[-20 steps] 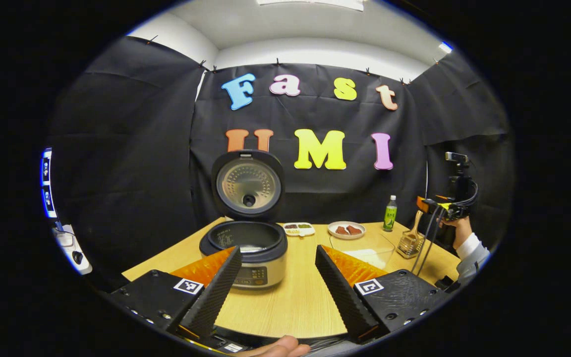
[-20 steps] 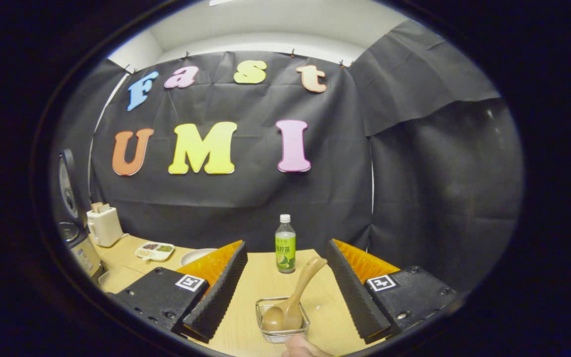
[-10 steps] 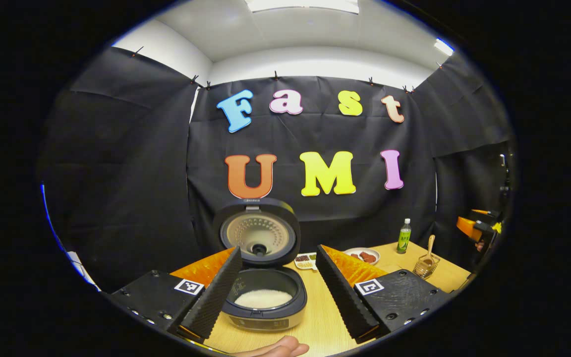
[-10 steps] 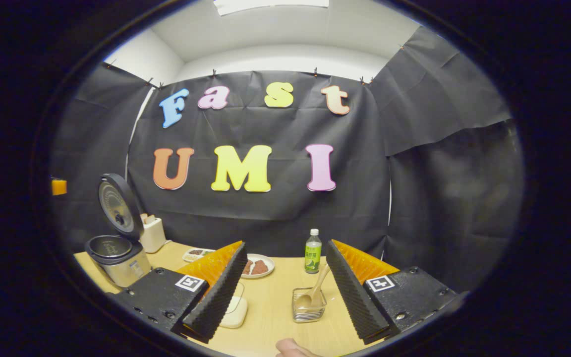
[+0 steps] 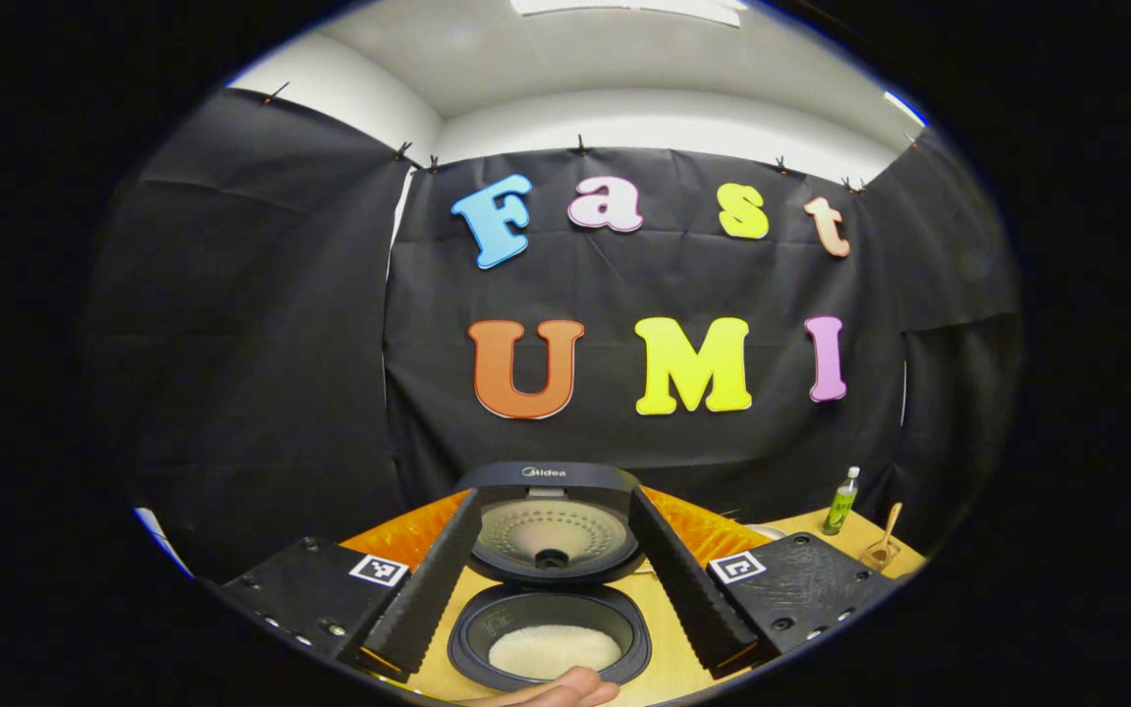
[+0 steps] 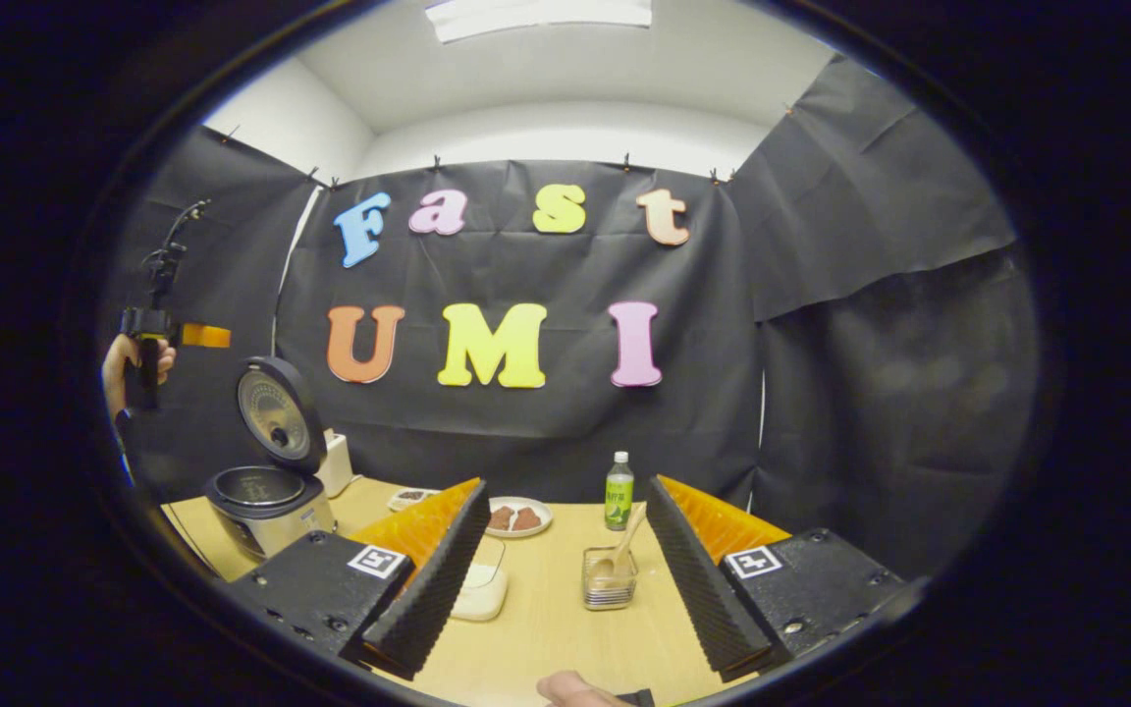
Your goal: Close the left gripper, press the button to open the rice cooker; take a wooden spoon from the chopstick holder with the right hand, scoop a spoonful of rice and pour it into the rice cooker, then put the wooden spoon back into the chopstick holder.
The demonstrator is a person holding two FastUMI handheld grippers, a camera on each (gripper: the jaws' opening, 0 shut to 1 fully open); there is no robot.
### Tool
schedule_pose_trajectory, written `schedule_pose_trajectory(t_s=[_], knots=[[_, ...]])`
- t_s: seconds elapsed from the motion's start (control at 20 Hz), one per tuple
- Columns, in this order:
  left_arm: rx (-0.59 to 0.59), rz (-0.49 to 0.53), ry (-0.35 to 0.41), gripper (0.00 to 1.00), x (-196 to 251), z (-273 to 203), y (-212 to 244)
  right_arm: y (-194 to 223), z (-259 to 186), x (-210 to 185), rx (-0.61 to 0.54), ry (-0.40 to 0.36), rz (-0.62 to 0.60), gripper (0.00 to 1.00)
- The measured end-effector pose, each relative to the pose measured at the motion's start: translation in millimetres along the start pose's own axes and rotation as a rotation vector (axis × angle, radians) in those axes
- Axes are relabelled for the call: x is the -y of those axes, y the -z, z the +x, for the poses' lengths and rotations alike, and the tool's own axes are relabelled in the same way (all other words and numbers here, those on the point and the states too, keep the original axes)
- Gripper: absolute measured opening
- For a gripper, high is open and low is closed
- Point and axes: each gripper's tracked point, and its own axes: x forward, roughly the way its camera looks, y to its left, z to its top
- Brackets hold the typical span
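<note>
In the left gripper view, my left gripper (image 5: 554, 589) sat at the bottom of the frame with its fingers spread wide and nothing between them. Low in the centre, framed by those fingers, was the dark round rice cooker (image 5: 551, 643), its lid (image 5: 554, 525) swung up and back so the pot was open to me. A bed of white rice (image 5: 554, 648) lay in the pot. I judged the opening step done and rice already poured in, which would explain why I held this claw idle above the cooker. At the lower right edge stood the small wire chopstick holder (image 5: 878, 558) with the light wooden spoon (image 5: 888, 525) upright in it, beside a green plastic bottle (image 5: 838, 503).

In the right gripper view, my right gripper (image 6: 564, 579) was likewise spread and empty at the bottom of the frame. Between its fingers, lower centre, the holder (image 6: 610, 589) carried the spoon (image 6: 621, 550), leaning to the right, so I took the return as made. Behind it stood the bottle (image 6: 619, 494) and a white plate of brown food (image 6: 516, 518); a clear lidless box (image 6: 482, 589) sat beside my left-hand finger. At the left the cooker (image 6: 269, 496) stood open, and above it a hand (image 6: 124, 368) held the other gripper.

Everything rested on a pale wooden table (image 6: 546, 638), bare at the near edge. White ceiling showed at the top.
</note>
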Motion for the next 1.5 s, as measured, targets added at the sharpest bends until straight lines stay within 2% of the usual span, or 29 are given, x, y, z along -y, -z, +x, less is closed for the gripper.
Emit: schedule_pose_trajectory(t_s=[0.1, 0.15, 0.2, 0.25, 0.3, 0.4, 0.5, 0.6, 0.7, 0.8, 0.95, 1.05, 1.35, 1.5], knots=[[0.032, -0.075, 0.024, 0.95, 1.4, 23.2, -19.5, 0.7, -5.9, -0.4, 0.018, -0.004, 0.010, 1.00], [0.048, -0.083, 0.030, 0.84, 0.5, 35.3, -27.6, 1.7, -6.8, -0.8, 0.022, -0.005, 0.011, 1.00], [0.051, -0.079, 0.030, 0.94, 0.0, 47.8, -29.8, 4.0, -7.8, -1.1, 0.025, -0.007, 0.017, 1.00], [0.038, -0.073, 0.023, 1.00, -2.9, 62.1, -28.7, 8.1, -8.5, -0.9, 0.022, -0.009, 0.020, 1.00], [0.019, -0.068, 0.011, 0.94, -6.2, 75.3, -24.7, 10.7, -8.3, -0.6, 0.020, -0.008, 0.024, 1.00], [-0.028, -0.082, 0.000, 0.94, -10.7, 98.6, -15.1, 14.9, -8.7, 0.9, 0.019, -0.002, 0.025, 1.00], [-0.058, -0.087, 0.030, 0.94, -2.7, 117.0, -2.7, 18.8, -9.5, 2.4, 0.018, 0.004, 0.024, 1.00], [-0.119, -0.067, 0.007, 0.94, -6.5, 132.3, 18.2, 25.2, -10.1, 4.6, 0.011, 0.013, 0.021, 1.00], [-0.122, 0.007, -0.023, 0.97, -11.3, 138.2, 22.0, 30.8, -12.5, 2.7, -0.002, -0.002, 0.028, 1.00], [-0.181, 0.084, -0.026, 0.96, -10.0, 137.8, 31.9, 34.3, -16.3, -0.3, -0.008, -0.033, 0.046, 1.00], [-0.182, 0.051, -0.021, 0.96, -11.0, 130.0, 28.8, 38.4, -15.2, 7.1, -0.011, -0.032, 0.072, 1.00], [-0.181, 0.068, -0.020, 1.00, -8.9, 122.2, 31.7, 40.9, -13.6, 13.9, -0.009, -0.012, 0.082, 1.00], [-0.142, 0.074, -0.015, 0.98, -8.4, 94.6, 43.5, 51.1, -8.1, 17.9, -0.033, 0.003, 0.129, 1.00], [-0.117, 0.079, -0.017, 0.98, -8.5, 78.6, 48.3, 48.8, -8.1, 24.5, -0.020, 0.039, 0.105, 1.00]])
